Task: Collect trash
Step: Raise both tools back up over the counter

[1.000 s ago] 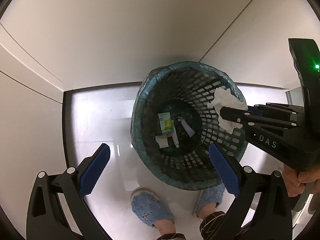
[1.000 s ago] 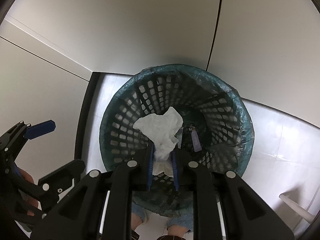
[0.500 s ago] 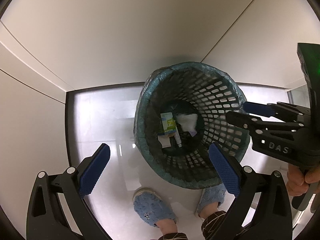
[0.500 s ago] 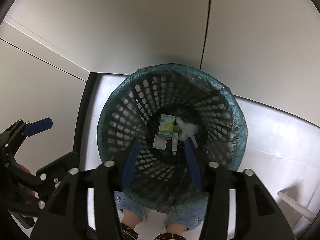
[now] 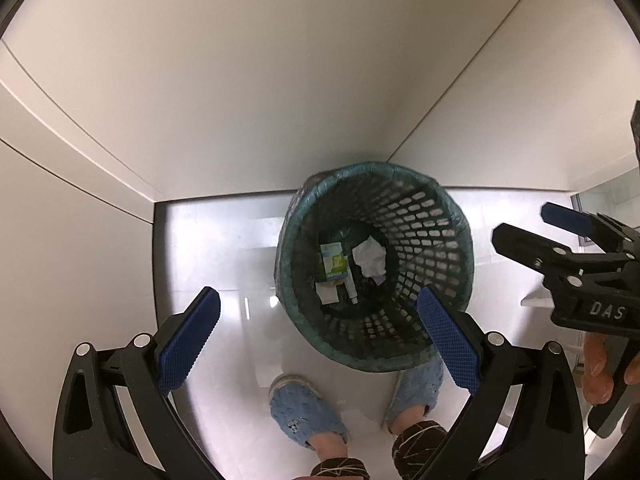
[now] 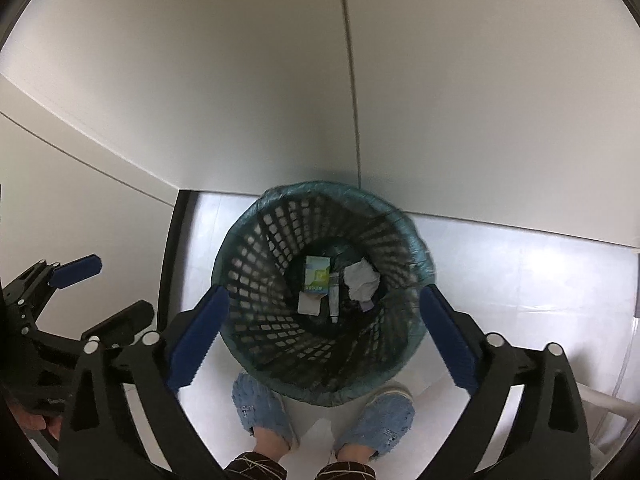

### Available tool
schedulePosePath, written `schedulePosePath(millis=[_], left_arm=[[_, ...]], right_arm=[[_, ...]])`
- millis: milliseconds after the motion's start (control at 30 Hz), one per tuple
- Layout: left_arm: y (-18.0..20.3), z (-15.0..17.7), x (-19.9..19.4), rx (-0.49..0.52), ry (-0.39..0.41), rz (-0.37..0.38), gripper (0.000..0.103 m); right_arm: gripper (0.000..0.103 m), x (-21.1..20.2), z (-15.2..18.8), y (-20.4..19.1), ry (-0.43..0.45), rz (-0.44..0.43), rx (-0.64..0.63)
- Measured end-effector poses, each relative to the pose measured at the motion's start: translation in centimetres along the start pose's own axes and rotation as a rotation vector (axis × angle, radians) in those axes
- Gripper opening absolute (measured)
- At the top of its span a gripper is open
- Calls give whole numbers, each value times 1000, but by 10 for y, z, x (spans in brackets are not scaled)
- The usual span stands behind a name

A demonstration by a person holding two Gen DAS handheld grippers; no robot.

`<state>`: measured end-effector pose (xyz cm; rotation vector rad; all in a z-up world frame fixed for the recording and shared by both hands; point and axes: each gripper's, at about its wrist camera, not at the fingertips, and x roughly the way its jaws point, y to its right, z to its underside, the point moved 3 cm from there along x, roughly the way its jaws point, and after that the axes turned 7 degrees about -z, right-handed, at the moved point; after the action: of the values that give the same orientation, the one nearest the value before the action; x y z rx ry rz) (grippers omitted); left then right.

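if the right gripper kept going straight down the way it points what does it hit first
Probably the trash at the bottom of the mesh wastebasket: the open right gripper points into its mouth, about at the small tube beside the crumpled tissue. Depth is unclear.

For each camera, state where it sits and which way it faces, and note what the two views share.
Left wrist: on the left gripper, facing steeply down at the mesh bin; shows its open jaws, the right gripper and two slippered feet.
Right wrist: on the right gripper, facing down into the bin; shows its open jaws, the left gripper, the feet.
Shared: bin, crumpled tissue, green carton, feet.
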<state>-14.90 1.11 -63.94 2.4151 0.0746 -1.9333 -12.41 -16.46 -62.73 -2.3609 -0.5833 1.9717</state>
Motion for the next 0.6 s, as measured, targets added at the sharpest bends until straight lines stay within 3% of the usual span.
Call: schedulePosePath(millis=[133,600], left_arm=[[0,-3,-19,-18,-11,-25,97],[0,-12,-118,-27,22,-47,96]], right_arm=[[95,-27,-3,-2,24,84,-16],[95,-130,-18,-20,102,70,5]])
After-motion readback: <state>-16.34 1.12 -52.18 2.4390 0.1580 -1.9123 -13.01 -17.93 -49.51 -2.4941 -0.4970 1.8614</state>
